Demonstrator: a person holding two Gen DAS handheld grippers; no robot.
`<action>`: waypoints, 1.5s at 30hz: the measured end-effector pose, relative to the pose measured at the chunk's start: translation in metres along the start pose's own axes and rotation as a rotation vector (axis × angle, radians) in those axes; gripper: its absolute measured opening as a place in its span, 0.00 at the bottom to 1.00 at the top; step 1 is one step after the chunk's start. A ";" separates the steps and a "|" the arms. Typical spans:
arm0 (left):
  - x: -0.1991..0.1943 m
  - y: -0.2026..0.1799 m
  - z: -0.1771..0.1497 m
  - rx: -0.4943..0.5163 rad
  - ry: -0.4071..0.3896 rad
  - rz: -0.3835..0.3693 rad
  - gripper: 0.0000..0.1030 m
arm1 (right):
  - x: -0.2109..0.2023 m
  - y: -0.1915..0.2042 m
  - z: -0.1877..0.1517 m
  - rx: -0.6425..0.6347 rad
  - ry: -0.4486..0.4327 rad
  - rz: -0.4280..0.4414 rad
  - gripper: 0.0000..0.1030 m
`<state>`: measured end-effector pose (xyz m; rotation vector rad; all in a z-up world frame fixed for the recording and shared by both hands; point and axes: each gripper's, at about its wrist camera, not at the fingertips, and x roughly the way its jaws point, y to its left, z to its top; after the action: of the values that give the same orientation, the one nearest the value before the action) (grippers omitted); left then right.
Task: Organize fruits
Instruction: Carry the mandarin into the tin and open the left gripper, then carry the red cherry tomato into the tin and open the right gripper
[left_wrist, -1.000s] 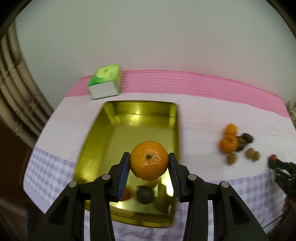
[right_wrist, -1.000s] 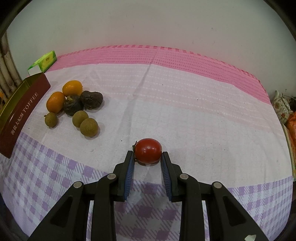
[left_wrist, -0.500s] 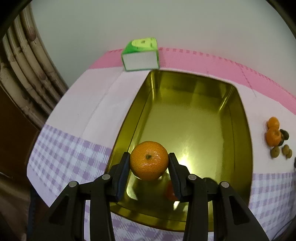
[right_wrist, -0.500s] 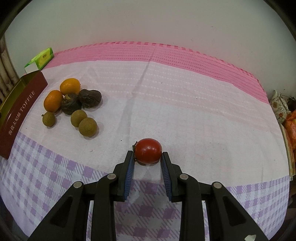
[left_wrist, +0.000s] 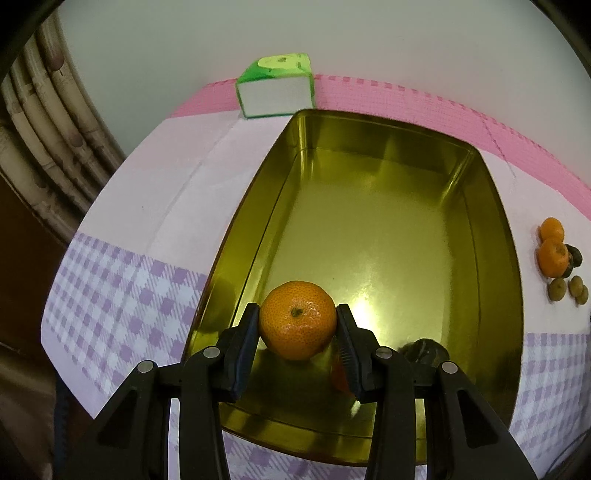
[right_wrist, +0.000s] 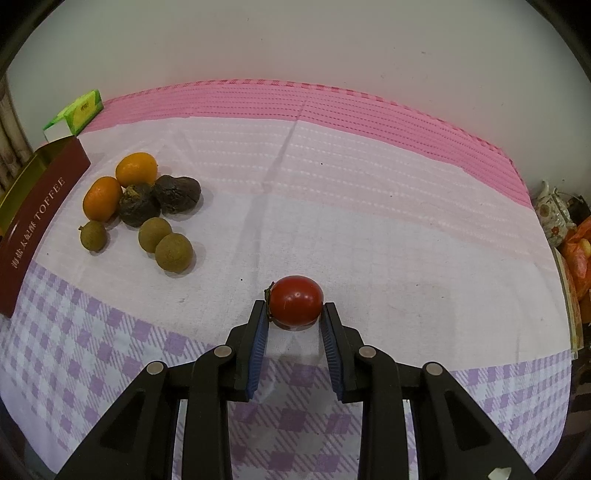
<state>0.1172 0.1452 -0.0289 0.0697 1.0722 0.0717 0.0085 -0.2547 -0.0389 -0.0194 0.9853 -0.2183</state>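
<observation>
- Left wrist view: my left gripper (left_wrist: 297, 322) clamps the mandarin (left_wrist: 297, 319) across its middle above the gold tin (left_wrist: 369, 162); soft peel, so light pressure.
- My right gripper (right_wrist: 294, 314) pinches a tomato (right_wrist: 295, 301), likely thin-skinned, easily bruised.

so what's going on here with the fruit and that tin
A person is sorting fruit with a gripper in each hand. The left gripper is clamped on a mandarin, holding it over the near end of the gold tin, where a dark fruit already lies. The right gripper grips a red tomato at the tablecloth. A small pile of fruit waits beside the tin.
</observation>
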 end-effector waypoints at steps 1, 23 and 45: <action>0.000 0.000 0.000 -0.001 0.002 0.000 0.41 | 0.000 0.000 0.000 0.000 0.001 0.000 0.26; -0.006 0.003 0.001 -0.032 -0.005 -0.012 0.52 | -0.001 -0.002 0.002 0.020 0.014 0.007 0.25; -0.064 0.038 0.005 -0.109 -0.143 0.028 0.70 | -0.074 0.119 0.053 -0.115 -0.095 0.271 0.25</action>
<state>0.0905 0.1766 0.0332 -0.0085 0.9232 0.1483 0.0338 -0.1285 0.0373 -0.0012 0.8939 0.0880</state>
